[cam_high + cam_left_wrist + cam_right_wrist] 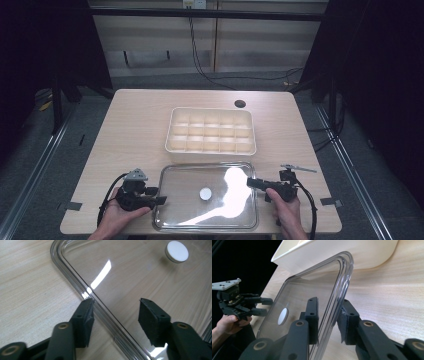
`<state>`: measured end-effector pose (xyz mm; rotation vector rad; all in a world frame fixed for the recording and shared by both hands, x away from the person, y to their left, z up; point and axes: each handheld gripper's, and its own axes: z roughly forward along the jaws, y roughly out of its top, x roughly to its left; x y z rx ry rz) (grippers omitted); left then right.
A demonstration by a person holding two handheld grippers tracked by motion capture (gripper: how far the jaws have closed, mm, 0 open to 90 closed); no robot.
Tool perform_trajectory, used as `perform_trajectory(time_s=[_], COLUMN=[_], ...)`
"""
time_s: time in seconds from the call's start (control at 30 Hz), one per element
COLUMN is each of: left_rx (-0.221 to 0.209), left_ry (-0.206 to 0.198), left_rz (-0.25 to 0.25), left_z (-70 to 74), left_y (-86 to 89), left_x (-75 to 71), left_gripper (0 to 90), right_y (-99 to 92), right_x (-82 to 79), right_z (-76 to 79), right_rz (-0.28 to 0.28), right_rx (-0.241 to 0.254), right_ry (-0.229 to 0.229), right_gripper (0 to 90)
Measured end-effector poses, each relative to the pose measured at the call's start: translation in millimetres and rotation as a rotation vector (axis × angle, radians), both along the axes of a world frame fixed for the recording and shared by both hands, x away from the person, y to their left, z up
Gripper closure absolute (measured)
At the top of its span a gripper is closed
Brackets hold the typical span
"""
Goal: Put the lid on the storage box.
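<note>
The wooden table (135, 125) carries the cream divided tray (210, 130) at centre frame. Below it lies the clear lid (190, 200), stiff, slick, probably light; grip its rim. The right gripper (329, 317) clamps that rim; the left gripper (115, 315) straddles it, jaws apart. The tray crowds the lid's upper edge.

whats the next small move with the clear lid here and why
Probably close the left gripper on the near edge of the clear lid. Its fingers stand apart astride the lid's rim without pressing it, while the right gripper already looks shut on the opposite rim. With both sides gripped, the lid could be lifted level toward the compartment box behind it.
</note>
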<state>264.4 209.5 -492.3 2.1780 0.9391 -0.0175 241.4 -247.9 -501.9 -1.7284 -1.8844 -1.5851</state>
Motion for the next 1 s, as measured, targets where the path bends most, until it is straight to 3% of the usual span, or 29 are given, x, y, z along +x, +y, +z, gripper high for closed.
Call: perform_trajectory(time_s=[0.3, 0.4, 0.67, 0.87, 1.0], left_rx=[-0.017, -0.042, -0.092, -0.125, -0.179], left_ry=[0.021, 0.039, 0.072, 0.067, 0.061], left_rz=[0.038, 0.049, 0.045, 0.041, 0.042], left_z=[-0.2, -1.0, -1.3, 1.0, 5.2], left_y=[4.1, 5.5, 8.0, 10.4, 16.1], left_x=[5.2, 8.2, 13.9, 13.2, 13.9], left_gripper=[34.0, 32.9, 43.3, 46.5, 52.4], right_y=[3.0, 3.1, 3.0, 3.1, 3.9], right_x=[-2.4, -2.6, -2.6, -1.8, -2.0], right_z=[6.0, 6.4, 7.3, 7.4, 8.1], right_rz=[0.029, 0.03, 0.029, 0.032, 0.027], right_rx=[-0.003, -0.011, -0.016, -0.026, -0.041], right_ry=[-0.05, -0.056, -0.061, -0.058, -0.064], right_gripper=[73.9, 74.0, 73.9, 73.6, 73.3])
